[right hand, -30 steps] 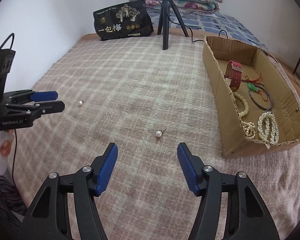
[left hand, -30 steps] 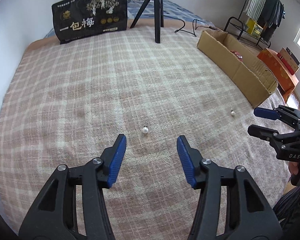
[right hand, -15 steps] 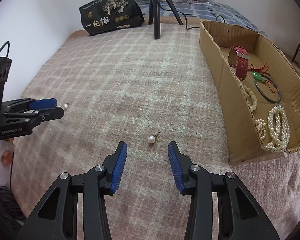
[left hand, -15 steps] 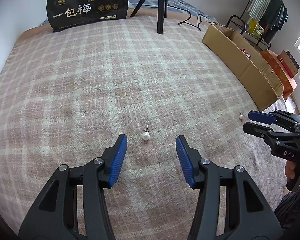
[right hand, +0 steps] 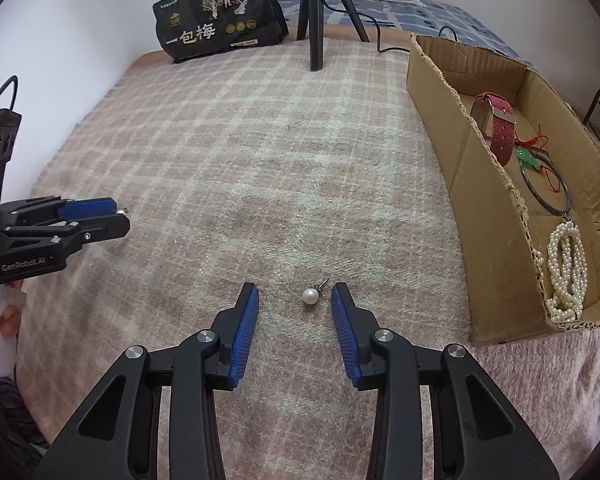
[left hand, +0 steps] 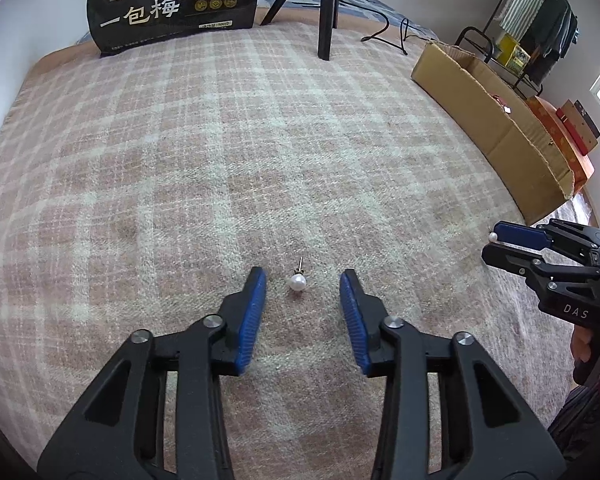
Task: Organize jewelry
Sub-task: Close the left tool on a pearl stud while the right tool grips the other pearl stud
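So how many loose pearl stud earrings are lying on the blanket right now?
2. One pearl earring lies between the left gripper fingers, untouched as they close. The other pearl earring lies between the right gripper fingers, nearer the cardboard box. Others could be hidden.

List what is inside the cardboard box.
In the cardboard box: a red watch strap, a green pendant on red cord, a dark bangle and pearl strands. Its near wall hides the floor's left edge.

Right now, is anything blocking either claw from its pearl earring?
Nothing visible. One pearl earring lies on the blanket between the closing left claw pads, untouched; the other earring lies likewise inside the closing right claw.
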A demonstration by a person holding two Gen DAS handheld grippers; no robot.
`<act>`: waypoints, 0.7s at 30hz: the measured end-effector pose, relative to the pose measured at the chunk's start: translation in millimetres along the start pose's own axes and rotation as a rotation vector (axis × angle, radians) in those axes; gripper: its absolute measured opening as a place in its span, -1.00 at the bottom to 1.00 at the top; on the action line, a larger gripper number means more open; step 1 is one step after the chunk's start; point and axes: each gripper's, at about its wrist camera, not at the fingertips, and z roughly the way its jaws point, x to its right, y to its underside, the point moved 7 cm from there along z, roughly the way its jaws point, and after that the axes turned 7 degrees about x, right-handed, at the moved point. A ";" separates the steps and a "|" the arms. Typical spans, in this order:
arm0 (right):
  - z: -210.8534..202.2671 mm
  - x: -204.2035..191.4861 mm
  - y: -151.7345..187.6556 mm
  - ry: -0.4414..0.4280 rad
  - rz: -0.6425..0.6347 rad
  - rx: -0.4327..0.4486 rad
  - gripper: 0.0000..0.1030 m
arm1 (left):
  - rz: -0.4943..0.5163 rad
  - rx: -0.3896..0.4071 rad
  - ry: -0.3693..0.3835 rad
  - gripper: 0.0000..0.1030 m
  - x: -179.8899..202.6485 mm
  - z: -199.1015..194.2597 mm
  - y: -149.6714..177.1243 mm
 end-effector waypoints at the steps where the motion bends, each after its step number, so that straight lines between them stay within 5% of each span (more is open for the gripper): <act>1: 0.8 0.6 0.3 0.000 0.001 -0.002 -0.37 | 0.000 -0.001 -0.001 -0.33 0.2 0.7 -0.3; 10: 3.8 3.0 0.3 0.011 0.005 -0.011 -0.47 | 0.015 -0.006 -0.001 -0.45 5.1 2.2 0.6; 21: 3.1 6.9 0.8 0.020 0.017 -0.016 -0.86 | 0.020 -0.010 -0.001 -0.86 5.6 2.0 1.6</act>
